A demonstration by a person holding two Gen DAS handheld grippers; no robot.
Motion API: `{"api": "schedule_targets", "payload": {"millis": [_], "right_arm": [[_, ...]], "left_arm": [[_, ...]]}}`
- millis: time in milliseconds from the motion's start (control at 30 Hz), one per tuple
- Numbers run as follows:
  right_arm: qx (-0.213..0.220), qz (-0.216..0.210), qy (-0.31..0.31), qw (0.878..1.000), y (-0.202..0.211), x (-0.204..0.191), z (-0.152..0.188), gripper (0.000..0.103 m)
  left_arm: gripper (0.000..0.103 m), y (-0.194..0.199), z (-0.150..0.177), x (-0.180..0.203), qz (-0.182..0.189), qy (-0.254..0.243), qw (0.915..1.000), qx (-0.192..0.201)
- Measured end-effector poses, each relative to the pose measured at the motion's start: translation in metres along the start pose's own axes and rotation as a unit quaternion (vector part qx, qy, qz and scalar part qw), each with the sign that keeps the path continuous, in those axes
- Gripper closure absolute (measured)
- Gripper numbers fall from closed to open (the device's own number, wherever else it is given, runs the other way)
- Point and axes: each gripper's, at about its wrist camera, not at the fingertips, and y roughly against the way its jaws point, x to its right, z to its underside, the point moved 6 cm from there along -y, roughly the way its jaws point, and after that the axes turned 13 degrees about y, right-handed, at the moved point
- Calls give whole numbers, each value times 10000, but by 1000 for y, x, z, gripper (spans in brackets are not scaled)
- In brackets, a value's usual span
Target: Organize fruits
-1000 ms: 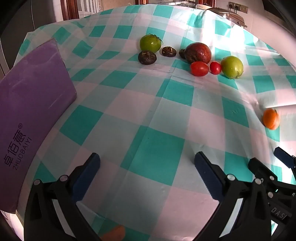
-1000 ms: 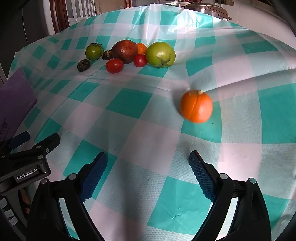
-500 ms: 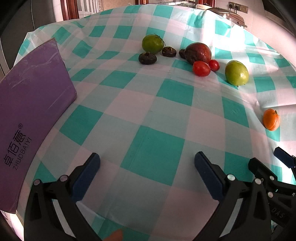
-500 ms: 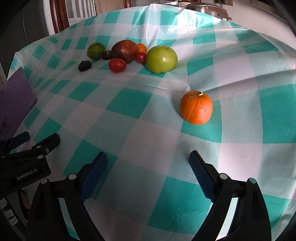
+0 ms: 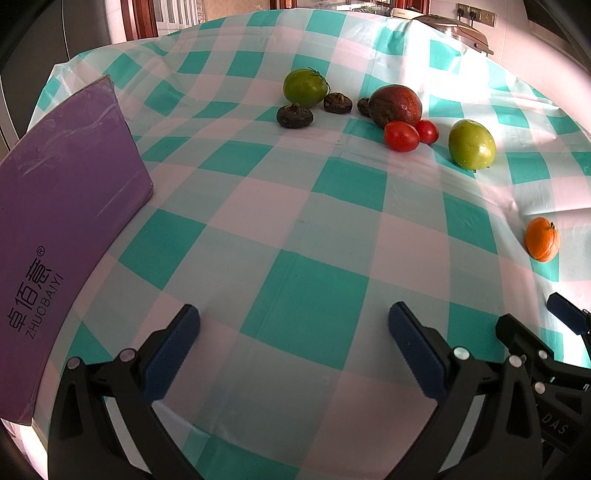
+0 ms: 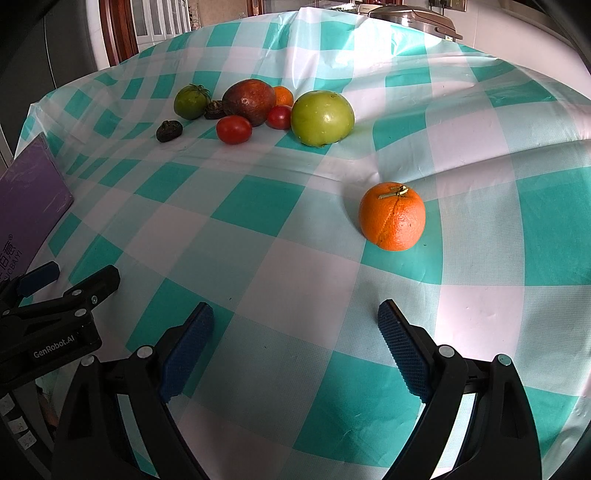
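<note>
An orange (image 6: 392, 216) lies alone on the checked tablecloth, a short way ahead and right of my open, empty right gripper (image 6: 295, 321); it also shows at the right edge of the left wrist view (image 5: 542, 239). A cluster sits farther back: a big green tomato (image 6: 322, 118), a dark red-brown fruit (image 6: 250, 100), two red tomatoes (image 6: 233, 129), a small orange (image 6: 283, 95), a smaller green tomato (image 6: 190, 101) and dark mushrooms (image 6: 169, 130). My left gripper (image 5: 293, 326) is open and empty, well short of the cluster (image 5: 395, 105).
A purple box (image 5: 55, 225) stands at the left of the table, beside my left gripper. A metal appliance (image 6: 413, 16) sits beyond the table's far edge. The tablecloth (image 5: 303, 302) is wrinkled near the fruit.
The lone orange rolled a little a second ago and now lies still. Both grippers have stayed open and shifted only slightly.
</note>
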Motion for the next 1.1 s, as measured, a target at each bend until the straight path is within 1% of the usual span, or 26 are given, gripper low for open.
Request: {"api": "schedule_targets", "payload": {"millis": [767,933,1033,1100], "right_arm": [[-1,0,-3,10000,0,-1,0,15],[-3,20,-25,10000,0,0,0,15],[-8,30,-92,10000,-1,0,0,15],[-39,155,-242,9996,-1,1,-1,15]], "left_arm": [[1,0,0,-1,11,1,10000,-1],[1,-1,-2,2,53,-71,10000,-10],[1,-7,-10,6,124,-167,9998,-32],[1,-16,-22,11,221,-312,9992,-71]]}}
